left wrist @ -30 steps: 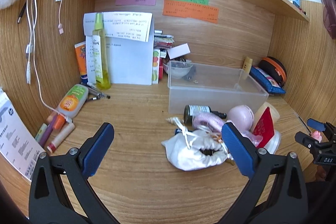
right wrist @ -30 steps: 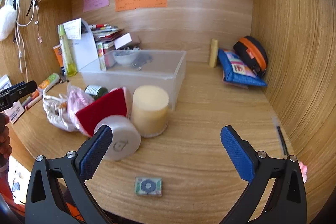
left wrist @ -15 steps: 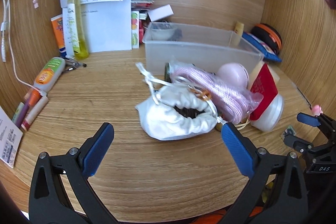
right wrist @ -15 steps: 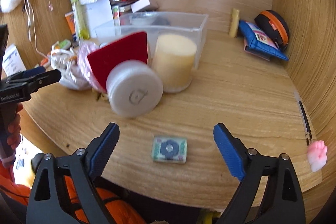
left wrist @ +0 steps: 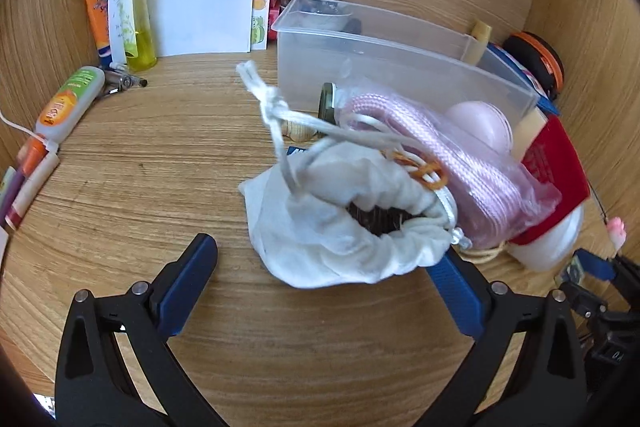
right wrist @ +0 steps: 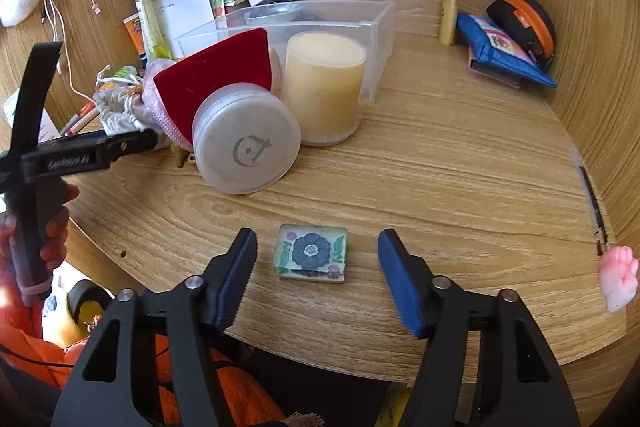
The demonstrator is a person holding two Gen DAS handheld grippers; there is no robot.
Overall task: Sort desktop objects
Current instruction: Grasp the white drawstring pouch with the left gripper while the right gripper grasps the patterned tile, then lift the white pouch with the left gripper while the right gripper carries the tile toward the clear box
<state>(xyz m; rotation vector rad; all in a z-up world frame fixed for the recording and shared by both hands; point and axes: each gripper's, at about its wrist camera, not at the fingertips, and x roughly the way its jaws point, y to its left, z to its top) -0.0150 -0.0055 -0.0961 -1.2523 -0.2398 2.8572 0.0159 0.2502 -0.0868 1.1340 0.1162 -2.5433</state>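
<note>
Wood walls curved round a small desk full of little things. Near the front edge lay a flat glass tile with a blue flower on it. The right gripper sat low over it, one blue finger on each side. Its jaws were closing, with the tile between them, but the pads were not touching it; a gap showed on both sides.

Further back stood a clear bin. Just in front of it were a yellow candle, a round white tub tipped on its side, and a red cloth.

The left gripper was spread wide and held nothing. A white bag with a string lay at its tips, right up against the right-hand finger and well away from the left-hand one. A pink rope in a clear wrap leaned on the bag.

The step in hand looked like picking up two things at once: the tile with the right and the bag with the left. Next, the right jaws would need to close on the tile's sides and stay low, since it was thin and smooth and might slip. The left would need to slide over so the bag sat in the middle, then squeeze the soft cloth. After that, each thing likely belonged in the bin.
</note>
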